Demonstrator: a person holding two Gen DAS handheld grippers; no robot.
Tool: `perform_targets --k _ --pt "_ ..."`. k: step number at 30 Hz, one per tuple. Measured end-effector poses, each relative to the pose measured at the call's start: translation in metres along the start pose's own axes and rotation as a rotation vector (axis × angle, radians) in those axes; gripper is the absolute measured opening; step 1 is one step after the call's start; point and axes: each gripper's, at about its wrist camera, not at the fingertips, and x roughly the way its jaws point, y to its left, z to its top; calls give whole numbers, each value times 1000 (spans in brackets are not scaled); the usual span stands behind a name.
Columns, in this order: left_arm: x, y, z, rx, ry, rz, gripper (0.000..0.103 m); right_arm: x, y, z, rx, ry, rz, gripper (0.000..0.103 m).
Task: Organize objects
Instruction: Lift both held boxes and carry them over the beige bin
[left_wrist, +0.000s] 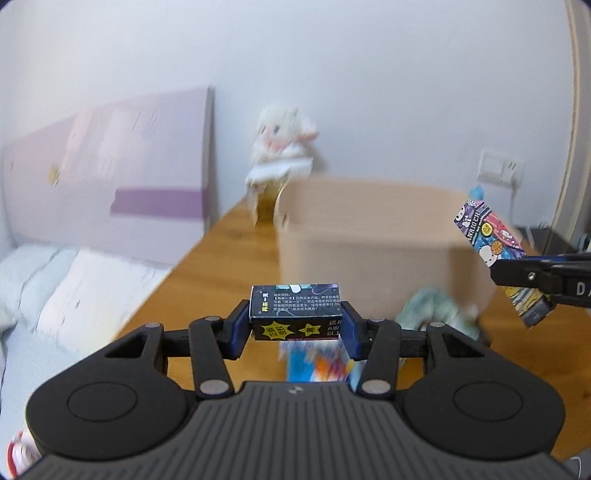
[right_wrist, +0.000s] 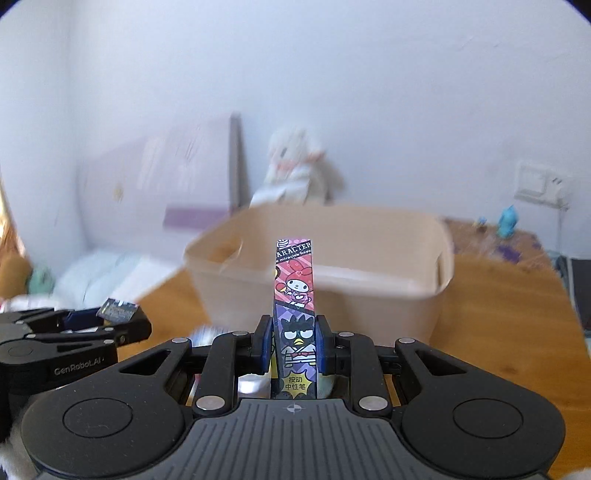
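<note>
Pale walls and a wooden worktop frame the scene, with a beige plastic storage bin standing on it as the landmark. Short of the bin's near wall, the left gripper has its fingers clenched on a small dark printed carton, held crosswise. To the right of that and just before the bin's front corner, the right gripper grasps a tall narrow cartoon-printed pen box, standing upright. Both boxes are off the worktop but not yet over the bin's rim, so I judge this pair is mid-transfer. Blurred items lie on the worktop in front of the bin, apparently awaiting sorting. Behind the bin sits a white plush toy
</note>
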Motion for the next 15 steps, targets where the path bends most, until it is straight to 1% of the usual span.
perform_targets --k 4,8,10,12,15 --pt "9 -14 32 22 -71 1 52 -2 -11 14 53 -74 -25 21" --pt "28 -25 63 7 -121 -34 52 6 -22 28 97 -121 -64 21" --pt "42 -32 76 17 -140 -30 52 13 -28 35 111 -140 -89 21" --pt "56 -39 86 22 -153 -37 52 20 -34 43 117 -152 -114 21" --pt "84 -49 97 25 -138 -40 52 40 -39 50 119 -149 -153 21"
